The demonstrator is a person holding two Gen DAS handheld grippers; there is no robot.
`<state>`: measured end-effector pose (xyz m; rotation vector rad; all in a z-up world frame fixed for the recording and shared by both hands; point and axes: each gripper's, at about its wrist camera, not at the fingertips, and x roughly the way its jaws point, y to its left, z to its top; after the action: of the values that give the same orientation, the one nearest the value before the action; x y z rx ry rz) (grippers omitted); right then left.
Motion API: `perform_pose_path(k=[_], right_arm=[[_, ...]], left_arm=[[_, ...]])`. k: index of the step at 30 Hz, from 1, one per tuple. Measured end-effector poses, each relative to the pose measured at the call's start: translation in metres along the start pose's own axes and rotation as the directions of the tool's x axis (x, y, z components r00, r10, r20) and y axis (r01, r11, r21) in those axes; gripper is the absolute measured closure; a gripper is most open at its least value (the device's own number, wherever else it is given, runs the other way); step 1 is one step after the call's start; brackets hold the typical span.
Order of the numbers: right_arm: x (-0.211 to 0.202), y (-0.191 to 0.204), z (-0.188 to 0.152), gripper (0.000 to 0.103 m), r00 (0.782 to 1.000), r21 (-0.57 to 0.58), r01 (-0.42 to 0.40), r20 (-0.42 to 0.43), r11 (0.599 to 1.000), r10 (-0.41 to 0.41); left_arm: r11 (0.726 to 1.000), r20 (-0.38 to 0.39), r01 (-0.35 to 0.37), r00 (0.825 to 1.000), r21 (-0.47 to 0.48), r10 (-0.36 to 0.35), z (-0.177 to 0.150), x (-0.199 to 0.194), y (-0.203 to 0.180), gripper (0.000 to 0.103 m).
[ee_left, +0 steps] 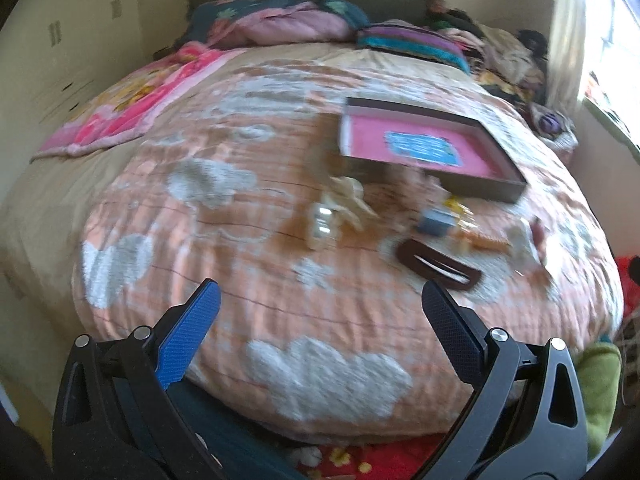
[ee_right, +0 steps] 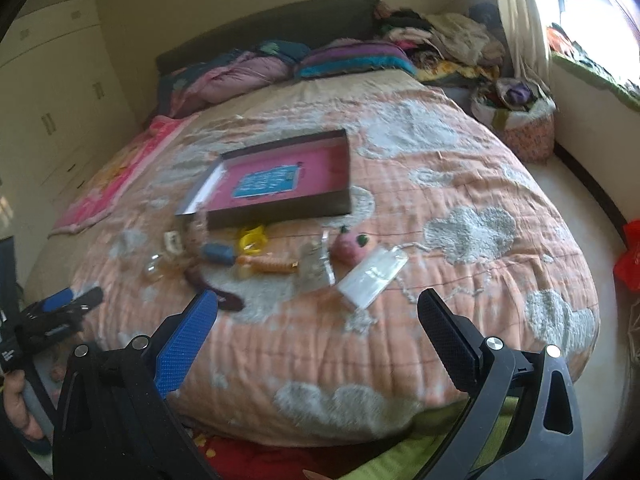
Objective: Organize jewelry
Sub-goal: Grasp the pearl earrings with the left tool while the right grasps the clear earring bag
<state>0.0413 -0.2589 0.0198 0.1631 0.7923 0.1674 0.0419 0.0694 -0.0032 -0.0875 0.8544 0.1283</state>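
A dark box with a pink lining (ee_left: 428,148) (ee_right: 280,182) lies open on the bed. In front of it small items are scattered: a dark oval piece (ee_left: 438,266) (ee_right: 218,290), a blue piece (ee_left: 434,222) (ee_right: 218,253), a yellow ring-like piece (ee_right: 252,238), an orange strip (ee_right: 266,266), a pink round thing (ee_right: 352,246) and clear bags (ee_right: 372,274). My left gripper (ee_left: 320,308) is open and holds nothing, short of the items. My right gripper (ee_right: 318,312) is open too, near the bed's front edge. The left gripper (ee_right: 76,300) shows at the far left of the right wrist view, held by a hand (ee_right: 18,404).
The bed carries a peach quilt with grey cloud patches (ee_left: 328,380) (ee_right: 472,232). Pillows and blankets (ee_left: 280,20) pile at the headboard, clothes (ee_right: 452,40) at the far right corner. A basket (ee_right: 524,128) stands by the window wall. White wardrobes (ee_right: 52,112) line the left.
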Motion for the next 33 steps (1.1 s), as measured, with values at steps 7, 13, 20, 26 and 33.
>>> perform_pose_path(k=[7,13,20,26,33], right_arm=[[0.041,-0.026,0.016,0.004,0.998,0.06,0.036,-0.045,0.998,-0.033],[0.07,-0.038,0.011,0.004,0.995,0.08,0.061,-0.086,0.995,-0.054],[0.092,-0.044,-0.005,0.004,0.988,0.104,0.088,-0.139,0.991,-0.073],[0.116,-0.055,-0.007,0.032,0.982,0.173,0.072,-0.186,0.982,-0.04],[0.143,-0.065,-0.008,0.048,0.976,0.229,0.053,-0.216,0.972,-0.003]], left_arm=[[1.0,-0.039,-0.001,0.999,-0.007,0.001,0.023,0.041,0.025,0.009],[0.996,-0.131,0.077,0.989,0.042,-0.071,0.036,0.092,0.016,0.009],[0.992,-0.205,0.062,0.978,0.109,-0.038,0.027,0.141,0.006,0.016],[0.989,-0.185,0.07,0.982,0.133,-0.045,0.027,0.149,0.005,0.044],[0.982,-0.163,0.122,0.982,0.143,-0.098,0.031,0.146,0.007,0.078]])
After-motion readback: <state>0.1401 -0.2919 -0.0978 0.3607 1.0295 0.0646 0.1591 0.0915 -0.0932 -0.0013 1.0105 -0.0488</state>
